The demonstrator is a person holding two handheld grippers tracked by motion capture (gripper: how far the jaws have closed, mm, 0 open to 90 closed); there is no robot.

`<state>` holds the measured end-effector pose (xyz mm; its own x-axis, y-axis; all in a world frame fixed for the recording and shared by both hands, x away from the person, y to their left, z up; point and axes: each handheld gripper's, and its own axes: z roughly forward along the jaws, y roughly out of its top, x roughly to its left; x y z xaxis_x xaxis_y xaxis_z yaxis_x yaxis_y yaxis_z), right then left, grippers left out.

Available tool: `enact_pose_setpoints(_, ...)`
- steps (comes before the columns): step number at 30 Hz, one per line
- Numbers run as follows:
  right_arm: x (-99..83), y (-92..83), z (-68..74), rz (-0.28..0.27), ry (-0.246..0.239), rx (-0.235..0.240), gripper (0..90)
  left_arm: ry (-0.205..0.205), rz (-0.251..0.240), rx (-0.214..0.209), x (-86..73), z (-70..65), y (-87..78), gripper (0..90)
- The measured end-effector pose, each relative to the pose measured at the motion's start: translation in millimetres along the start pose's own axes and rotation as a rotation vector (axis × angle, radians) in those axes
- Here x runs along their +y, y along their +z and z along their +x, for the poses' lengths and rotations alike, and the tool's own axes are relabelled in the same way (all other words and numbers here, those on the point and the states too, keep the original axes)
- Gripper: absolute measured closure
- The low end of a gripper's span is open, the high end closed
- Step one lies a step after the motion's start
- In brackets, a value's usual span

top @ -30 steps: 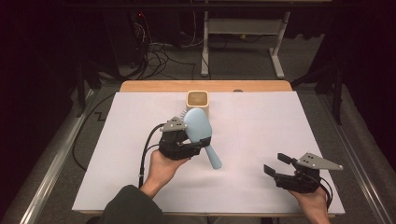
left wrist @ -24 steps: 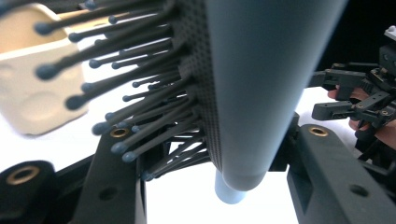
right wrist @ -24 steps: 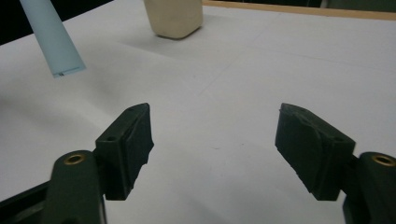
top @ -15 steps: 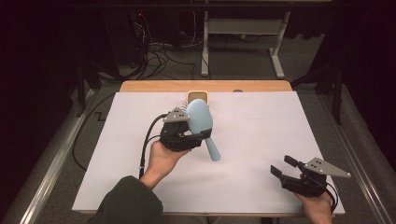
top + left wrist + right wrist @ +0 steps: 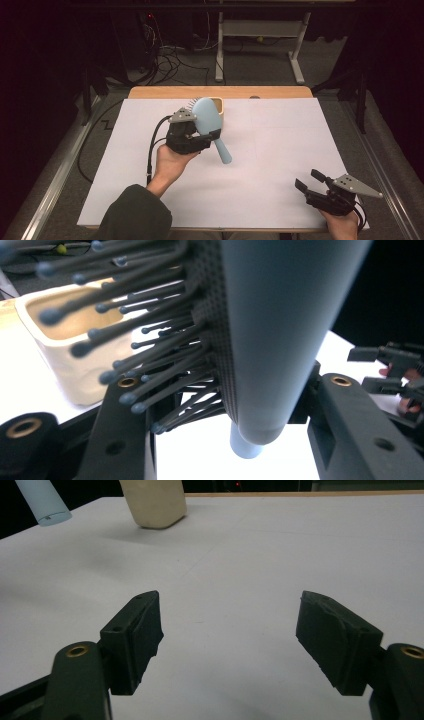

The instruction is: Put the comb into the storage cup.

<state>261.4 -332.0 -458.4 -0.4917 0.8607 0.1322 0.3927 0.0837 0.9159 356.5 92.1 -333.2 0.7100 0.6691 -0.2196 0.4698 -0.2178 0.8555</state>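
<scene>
Left side first: my left gripper (image 5: pixel 202 137) is clamped on the light blue hairbrush (image 5: pixel 209 120), holding it up off the white table cover (image 5: pixel 280 150). From the high view I get the smooth back of the brush head facing the camera, handle angling down and toward the right, with a few bristles peeking out at its upper left edge. The brush head sits right in front of the small cream container (image 5: pixel 218 104) at the far edge of the cover, partly hiding it.

The left gripper view gives me what the top camera can't: the bristle side up close, dark pins with little ball tips (image 5: pixel 130 340) pointing toward the cream container (image 5: pixel 65 350), and its hollow inside is visible there too. The black jaws sit on either side of the brush, squeezing it near where the head narrows.

Over on the right, my right gripper (image 5: pixel 312 181) hangs near the front right corner of the cover, jaws spread wide with nothing between them. Its own view confirms that: just bare white cover between the two pads (image 5: pixel 135 630), plus the brush handle's tip (image 5: pixel 42 502) and the container's base (image 5: pixel 152 502) far off up top.
</scene>
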Motion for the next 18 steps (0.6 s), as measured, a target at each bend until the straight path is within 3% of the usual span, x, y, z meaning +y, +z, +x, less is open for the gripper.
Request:
enact_pose_setpoints(10,-5.5,-4.4,-2.3,-0.005,0.020,-0.008,26.7,-0.022,-0.003,0.042,3.9,13.2,4.1,53.8)
enact_pose_setpoints(18,-5.7,-3.0,0.2,-0.001,0.003,-0.004,26.7,-0.009,0.004,0.067,15.9,17.1,7.3,53.8)
